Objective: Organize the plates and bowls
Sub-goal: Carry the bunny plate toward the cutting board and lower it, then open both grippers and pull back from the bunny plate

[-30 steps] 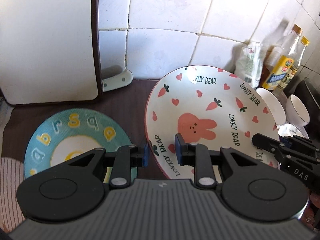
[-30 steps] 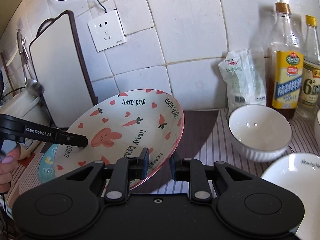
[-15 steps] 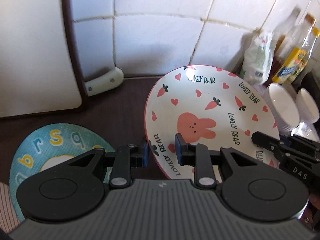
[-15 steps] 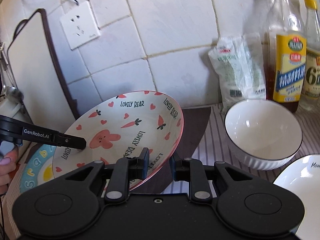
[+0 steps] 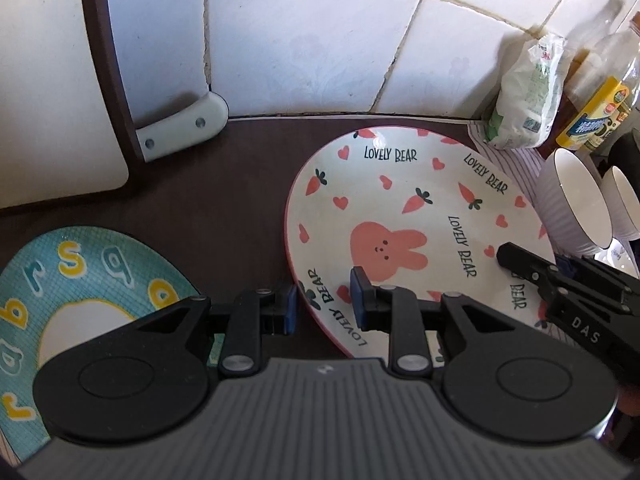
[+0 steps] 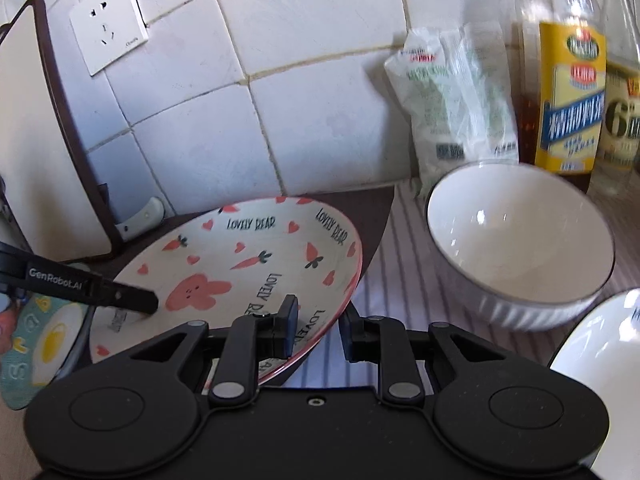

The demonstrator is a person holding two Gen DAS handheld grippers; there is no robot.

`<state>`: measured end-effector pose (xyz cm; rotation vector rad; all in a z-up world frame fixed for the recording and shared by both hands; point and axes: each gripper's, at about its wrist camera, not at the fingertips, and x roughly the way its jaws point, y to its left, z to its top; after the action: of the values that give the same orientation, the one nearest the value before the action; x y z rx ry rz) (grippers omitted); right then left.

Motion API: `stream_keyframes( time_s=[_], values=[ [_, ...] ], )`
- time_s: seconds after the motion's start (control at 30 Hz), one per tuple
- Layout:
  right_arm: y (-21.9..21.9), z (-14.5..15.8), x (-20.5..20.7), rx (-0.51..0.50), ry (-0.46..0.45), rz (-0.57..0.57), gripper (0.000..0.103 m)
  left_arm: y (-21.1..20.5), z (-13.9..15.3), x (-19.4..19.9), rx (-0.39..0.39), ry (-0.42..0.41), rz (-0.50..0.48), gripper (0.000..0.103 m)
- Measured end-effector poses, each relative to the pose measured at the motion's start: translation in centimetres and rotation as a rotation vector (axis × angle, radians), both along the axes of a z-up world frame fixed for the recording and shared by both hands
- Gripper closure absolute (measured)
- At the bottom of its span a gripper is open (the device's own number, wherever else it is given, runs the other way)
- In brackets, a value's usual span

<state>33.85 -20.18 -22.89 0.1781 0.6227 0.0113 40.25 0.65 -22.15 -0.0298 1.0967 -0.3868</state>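
Glossy glazed ceramic bunny plate and white bowl — matt dark countertop — shiny wall tiles.

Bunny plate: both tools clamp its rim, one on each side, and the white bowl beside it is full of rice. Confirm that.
Not quite. The white bowl is empty, as the right wrist view shows. The rest stands: the left tool and the right tool each clamp the rim of the bunny plate on opposite sides.

"LOVELY BEAR" repeated around the bunny plate, letters a, b, r, s, q, p on the blue plate beside it, "GenRobot.AI" on the left gripper, "DAS" on the right gripper, "6" on the far bottle
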Motion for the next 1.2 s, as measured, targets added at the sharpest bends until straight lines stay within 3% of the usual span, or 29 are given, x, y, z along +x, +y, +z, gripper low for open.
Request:
stream_keyframes(
  time_s=[0.13,0.27,0.4,0.57,0.7,1.2],
  values=[
    [0.4,-0.2,0.2,-0.032,0.045,-0.006,0.073,-0.7,0.1,-0.6,0.058,0.023,0.013,0.080],
    [1.7,0.7,-0.7,-0.164,0.042,-0.017,0.069,-0.7,1.4,-1.6,0.061,0.025,0.025,0.078],
    [1.5,2.6,-2.1,-0.123,0.037,-0.037,0.056,-0.4,3.3,-2.9,0.072,0.014,0.020,0.078],
    [2.3,5.1,-4.2,-0.103,0.030,-0.031,0.052,-0.4,6.0,-4.8,0.115,-0.008,0.010,0.076],
    [3.1,7.0,-5.8,-0.100,0.015,-0.020,0.049,0.2,8.1,-6.7,0.091,-0.039,-0.003,0.063],
    [5.8,12.5,-11.4,-0.075,0.002,0.006,0.032,2.6,13.9,-13.3,0.086,-0.062,-0.059,0.045]
  ],
)
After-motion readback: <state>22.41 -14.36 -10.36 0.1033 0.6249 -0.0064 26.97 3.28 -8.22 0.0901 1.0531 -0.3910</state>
